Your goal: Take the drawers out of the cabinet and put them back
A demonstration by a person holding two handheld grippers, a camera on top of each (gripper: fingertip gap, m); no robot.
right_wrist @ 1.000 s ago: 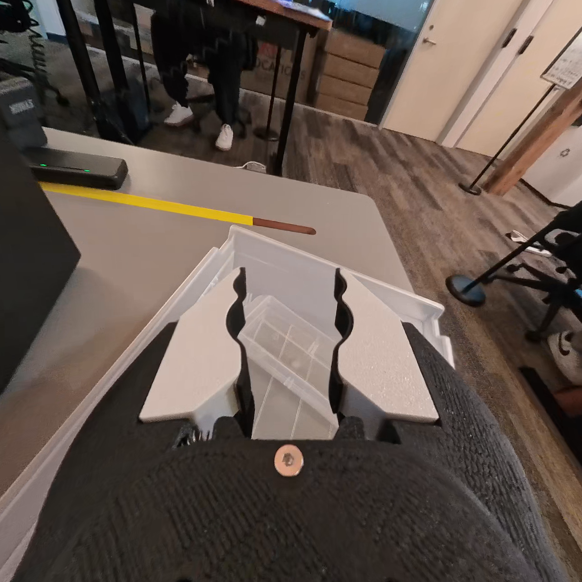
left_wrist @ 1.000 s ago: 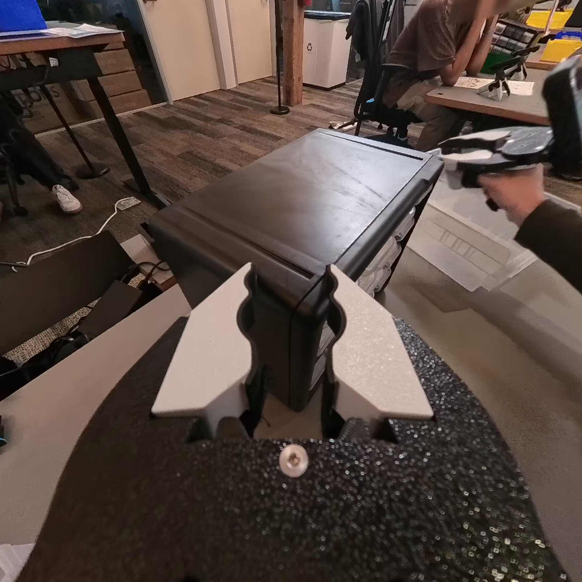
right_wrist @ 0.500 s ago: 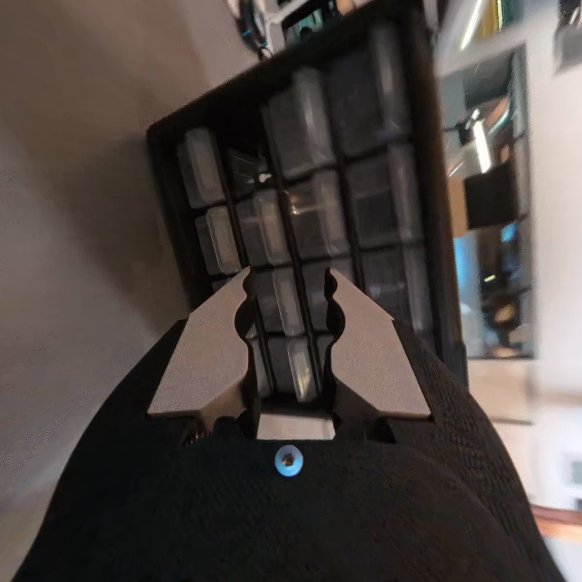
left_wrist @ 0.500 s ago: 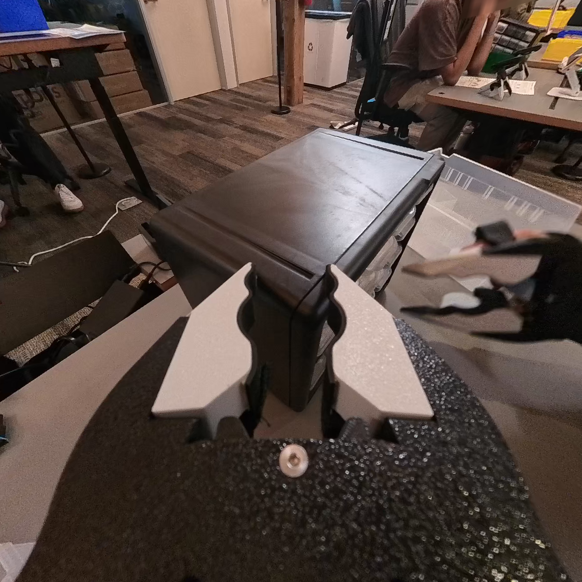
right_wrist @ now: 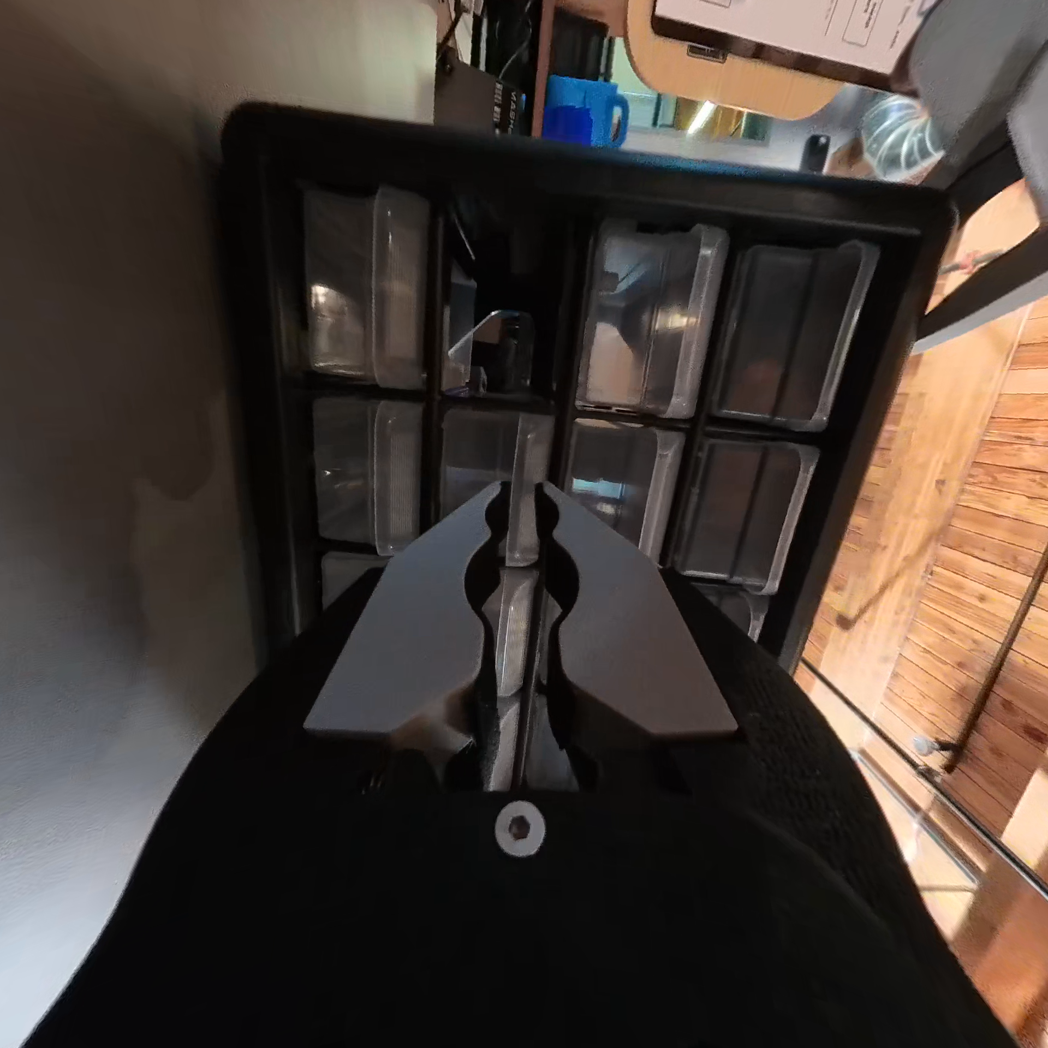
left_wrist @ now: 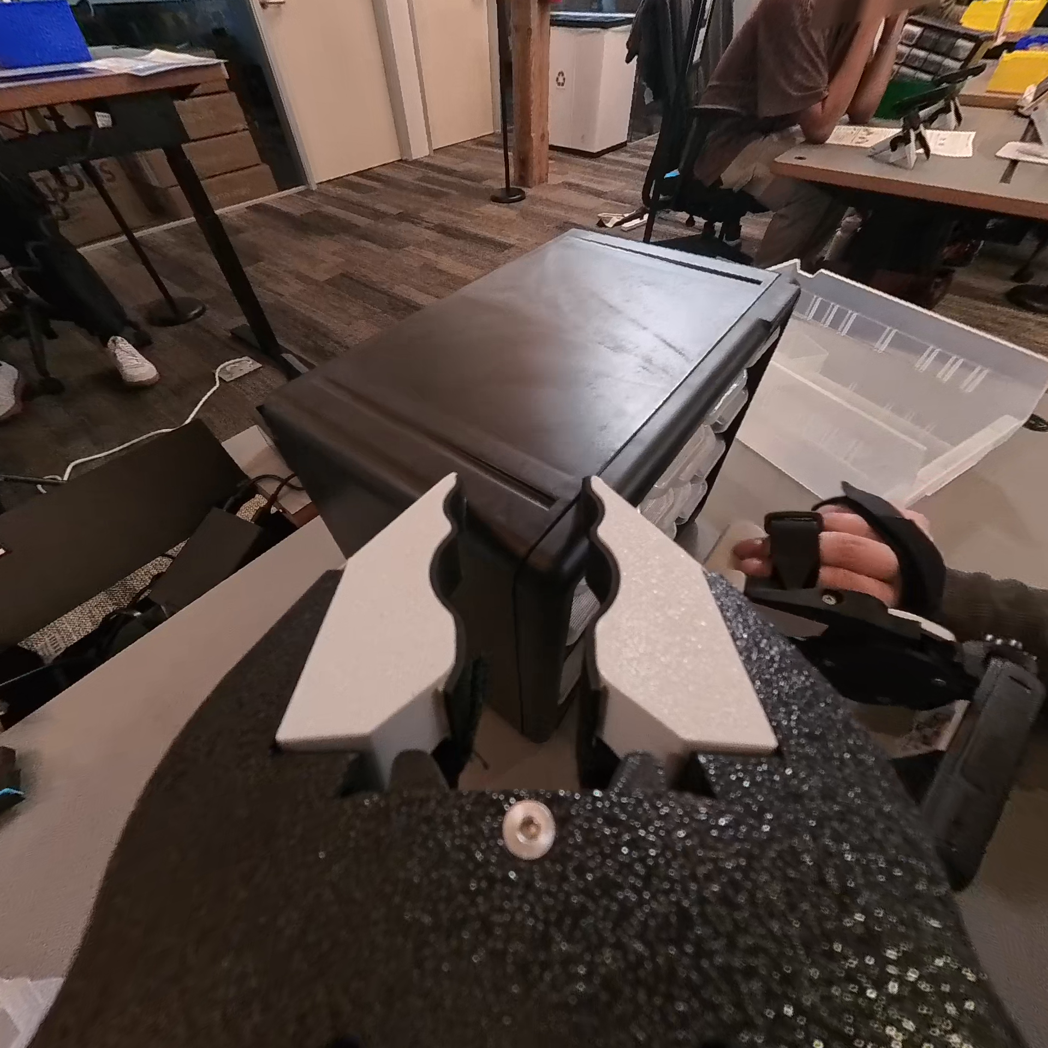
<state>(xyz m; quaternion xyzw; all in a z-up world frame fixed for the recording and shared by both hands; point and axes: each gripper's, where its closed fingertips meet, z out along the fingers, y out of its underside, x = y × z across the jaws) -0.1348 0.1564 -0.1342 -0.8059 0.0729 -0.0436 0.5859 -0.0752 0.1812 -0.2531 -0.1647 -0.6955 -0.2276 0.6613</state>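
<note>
A black cabinet (left_wrist: pixel 539 368) with several small clear drawers stands on the grey table. My left gripper (left_wrist: pixel 522 493) is open, and its jaws straddle the cabinet's near top corner. In the rolled right wrist view the cabinet front (right_wrist: pixel 567 170) fills the frame. My right gripper (right_wrist: pixel 520 493) is shut on the front lip of one clear drawer (right_wrist: pixel 519 522) in the middle of the grid. One slot (right_wrist: pixel 493 317) beside that drawer is dark and holds no drawer. In the left wrist view, a hand (left_wrist: pixel 839 561) holds the right gripper at the cabinet front, with its fingertips hidden.
A large clear plastic bin (left_wrist: pixel 884 340) sits on the table right of the cabinet. A dark flat panel (left_wrist: pixel 113 510) lies off the table's left edge. A person (left_wrist: pixel 794 85) sits at another desk behind. A table leg (left_wrist: pixel 215 227) and a cable lie on the floor.
My right gripper left the clear bin, swung round to the cabinet front, moved in close and closed on a drawer's lip. My left gripper has stayed at the cabinet's corner.
</note>
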